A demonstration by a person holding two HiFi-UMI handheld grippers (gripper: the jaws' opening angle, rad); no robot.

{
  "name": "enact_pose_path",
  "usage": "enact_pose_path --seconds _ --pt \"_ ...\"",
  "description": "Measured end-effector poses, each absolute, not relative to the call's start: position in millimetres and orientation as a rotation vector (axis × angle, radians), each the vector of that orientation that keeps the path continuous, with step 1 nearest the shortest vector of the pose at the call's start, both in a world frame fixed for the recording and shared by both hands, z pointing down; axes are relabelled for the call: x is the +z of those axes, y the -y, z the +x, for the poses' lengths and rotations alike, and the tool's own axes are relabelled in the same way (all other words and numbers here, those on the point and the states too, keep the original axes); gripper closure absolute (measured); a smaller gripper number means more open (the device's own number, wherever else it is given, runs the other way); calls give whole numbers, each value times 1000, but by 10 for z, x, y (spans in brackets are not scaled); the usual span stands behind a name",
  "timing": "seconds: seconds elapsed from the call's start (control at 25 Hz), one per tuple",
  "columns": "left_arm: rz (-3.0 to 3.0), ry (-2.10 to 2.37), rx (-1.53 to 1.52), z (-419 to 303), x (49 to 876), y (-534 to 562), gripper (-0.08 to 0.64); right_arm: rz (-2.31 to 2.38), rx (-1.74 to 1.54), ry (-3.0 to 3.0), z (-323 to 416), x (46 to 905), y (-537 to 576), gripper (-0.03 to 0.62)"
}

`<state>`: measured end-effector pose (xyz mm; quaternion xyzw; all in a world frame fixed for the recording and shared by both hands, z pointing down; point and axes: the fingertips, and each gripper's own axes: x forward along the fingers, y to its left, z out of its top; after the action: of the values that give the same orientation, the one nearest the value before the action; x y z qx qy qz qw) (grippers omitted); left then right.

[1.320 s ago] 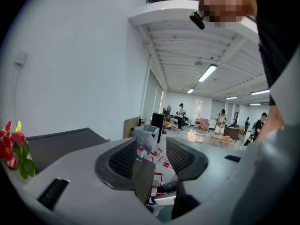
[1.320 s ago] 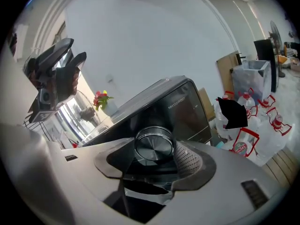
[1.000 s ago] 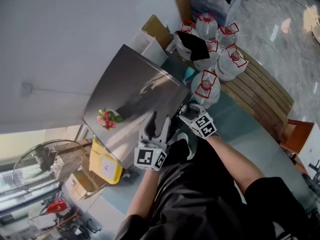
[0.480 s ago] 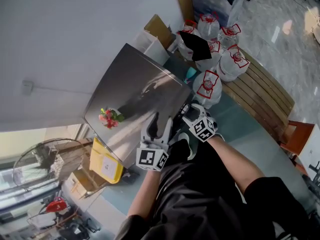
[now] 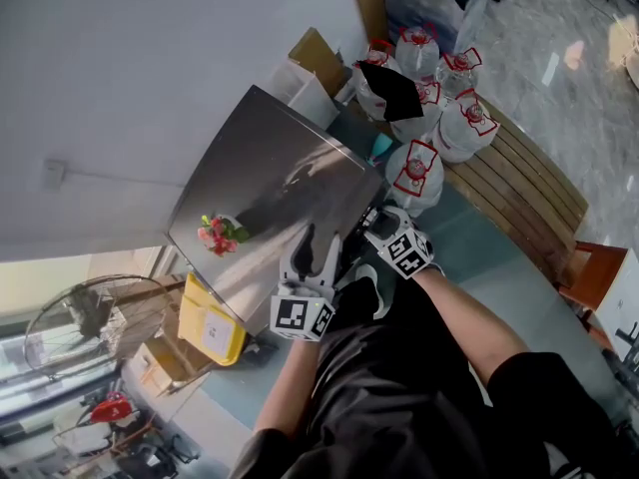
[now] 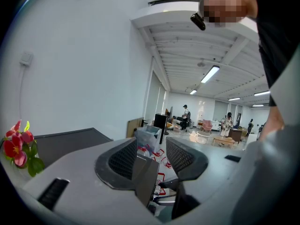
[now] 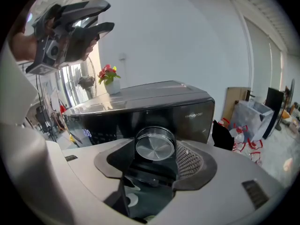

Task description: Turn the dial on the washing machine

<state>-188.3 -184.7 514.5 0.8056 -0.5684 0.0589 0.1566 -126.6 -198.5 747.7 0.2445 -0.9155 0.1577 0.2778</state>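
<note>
The washing machine [image 5: 262,194] has a steel top and a dark front panel [image 7: 140,116]. Its round silver dial [image 7: 154,146] sits on that panel. My right gripper [image 7: 155,159] is at the panel, its two jaws close against the dial's left and right sides, shut on it; in the head view it [image 5: 377,226] presses at the machine's front edge. My left gripper [image 5: 318,250] is held in the air over the near corner of the top, jaws open and empty, and also shows as the left gripper [image 7: 89,20] at the upper left.
A small pot of red flowers [image 5: 217,235] stands on the machine's top. Several water jugs [image 5: 431,118] crowd a wooden platform [image 5: 524,193] to the right. A yellow bin [image 5: 210,332] and a fan [image 5: 90,317] are at the left, with cardboard boxes [image 5: 310,63] behind.
The right gripper's marker cube shifted only slightly at the panel. The left gripper has hardly moved.
</note>
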Motion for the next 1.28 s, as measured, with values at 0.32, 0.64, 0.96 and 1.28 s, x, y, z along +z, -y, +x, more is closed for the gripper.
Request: enact_pose_path --seconds 0.32,0.64,0.96,1.28 --pt "2315 1625 169 -1887 5124 1846 387 674 773 2483 -1226 7511 2033 348" --pt "2316 1620 166 -1911 5146 1807 387 648 810 2475 -1239 7515 2039 348" --pt "2297 1645 158 -1996 5141 1761 387 651 608 2489 -1162 7479 1945 345" --pt "2290 1667 150 -2002 5093 1756 387 631 335 2433 -1238 7427 1950 342"
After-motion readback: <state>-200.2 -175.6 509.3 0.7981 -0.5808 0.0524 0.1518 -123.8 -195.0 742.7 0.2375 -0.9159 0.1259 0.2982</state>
